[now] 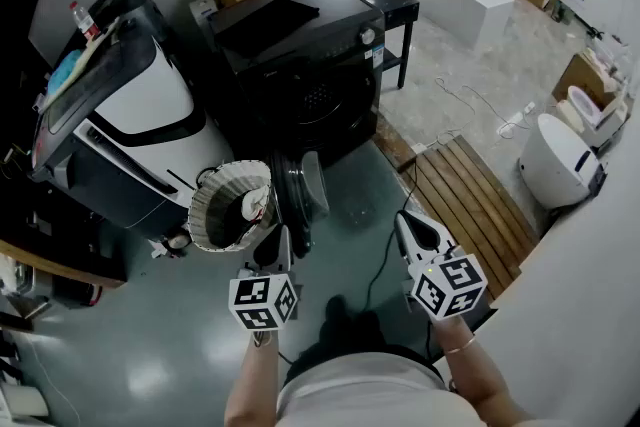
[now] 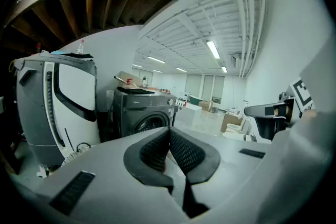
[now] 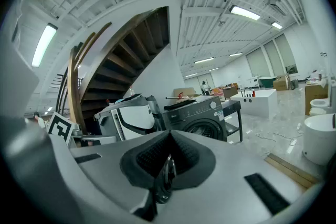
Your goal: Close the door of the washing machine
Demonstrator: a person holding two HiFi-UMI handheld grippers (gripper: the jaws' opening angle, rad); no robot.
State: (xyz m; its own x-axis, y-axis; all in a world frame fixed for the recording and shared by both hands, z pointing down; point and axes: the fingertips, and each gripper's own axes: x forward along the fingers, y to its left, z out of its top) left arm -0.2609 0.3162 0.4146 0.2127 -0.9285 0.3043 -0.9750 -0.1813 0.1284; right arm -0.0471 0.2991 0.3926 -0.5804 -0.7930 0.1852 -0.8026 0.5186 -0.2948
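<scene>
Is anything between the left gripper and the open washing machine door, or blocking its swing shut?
Nothing visible. The left gripper is close to the dark round door; the white perforated basket stands beside it, on its outer side.

Bright overhead strip lights (image 2: 213,50), strong fisheye warp, dark vignette at corners.

washer (image 1: 300,65) x1 | basket (image 1: 205,213) x1 | L gripper (image 1: 278,240) + R gripper (image 1: 405,223) = 2
</scene>
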